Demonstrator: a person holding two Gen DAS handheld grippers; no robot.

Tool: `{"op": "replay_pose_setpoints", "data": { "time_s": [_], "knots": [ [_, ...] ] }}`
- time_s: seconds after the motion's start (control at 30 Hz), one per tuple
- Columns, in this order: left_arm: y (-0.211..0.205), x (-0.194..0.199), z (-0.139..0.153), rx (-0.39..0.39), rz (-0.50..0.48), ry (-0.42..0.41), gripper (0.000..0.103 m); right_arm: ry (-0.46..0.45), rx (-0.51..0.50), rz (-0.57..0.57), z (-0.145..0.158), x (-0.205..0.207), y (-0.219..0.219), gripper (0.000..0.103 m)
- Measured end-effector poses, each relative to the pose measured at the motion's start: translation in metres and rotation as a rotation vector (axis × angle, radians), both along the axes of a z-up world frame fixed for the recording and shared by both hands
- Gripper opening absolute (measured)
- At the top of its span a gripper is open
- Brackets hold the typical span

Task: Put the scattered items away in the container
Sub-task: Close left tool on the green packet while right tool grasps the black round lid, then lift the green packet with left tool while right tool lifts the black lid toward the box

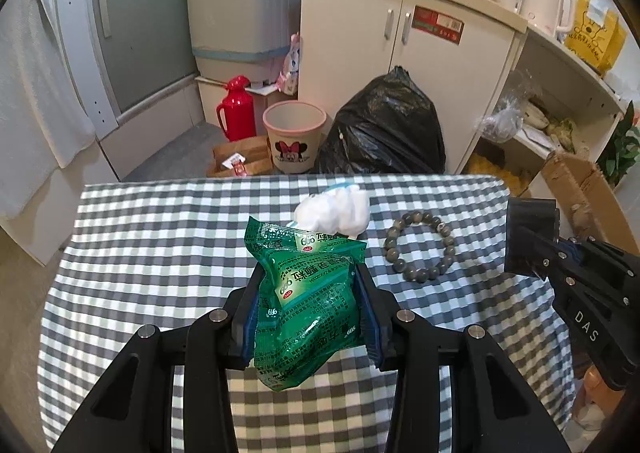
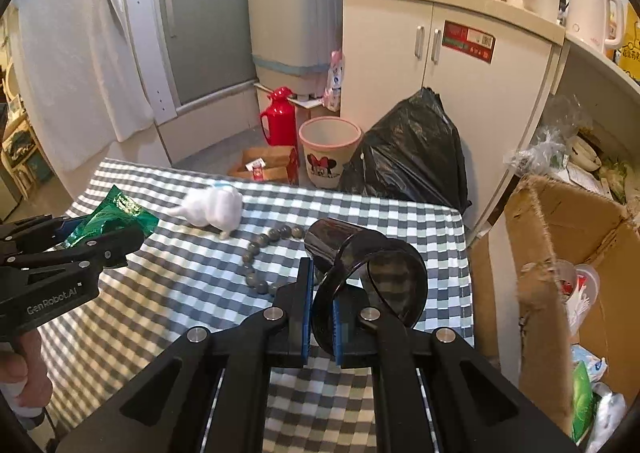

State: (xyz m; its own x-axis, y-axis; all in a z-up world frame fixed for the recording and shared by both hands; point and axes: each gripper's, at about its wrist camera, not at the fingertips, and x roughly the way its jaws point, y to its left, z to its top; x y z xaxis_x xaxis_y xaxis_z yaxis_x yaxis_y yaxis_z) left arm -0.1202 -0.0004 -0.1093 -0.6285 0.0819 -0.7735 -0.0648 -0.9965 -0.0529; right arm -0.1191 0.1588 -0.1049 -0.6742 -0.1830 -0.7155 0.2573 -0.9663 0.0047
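While my left gripper point(image 1: 308, 293) clamps the crinkly green packet point(image 1: 308, 305) and my right gripper point(image 2: 320, 317) pinches the black cup's point(image 2: 352, 269) thin rim, either could slip; bead bracelet point(image 1: 420, 247) and white wad point(image 1: 334, 209) wait on the checked cloth point(image 1: 160, 237) beyond.

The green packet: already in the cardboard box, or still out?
Still out. The green packet is clamped in the left tool above the checked tablecloth; the cardboard box stands beside the table, to the right.
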Motion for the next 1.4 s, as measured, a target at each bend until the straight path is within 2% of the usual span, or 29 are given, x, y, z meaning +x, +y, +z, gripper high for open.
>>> {"op": "replay_pose_setpoints", "data": {
  "time_s": [0.73,1.0,1.4],
  "knots": [
    [-0.011,0.077,0.085,-0.003,0.027,0.19,0.042,0.145,-0.051,0.049,0.072,0.079,-0.019,0.007],
    [-0.016,0.102,0.107,-0.008,0.039,0.243,0.042,0.205,-0.061,0.058,0.1,0.105,-0.024,0.007],
    [-0.018,0.134,0.132,-0.015,0.064,0.305,0.042,0.256,-0.067,0.079,0.124,0.135,-0.028,0.007]
  ]
}}
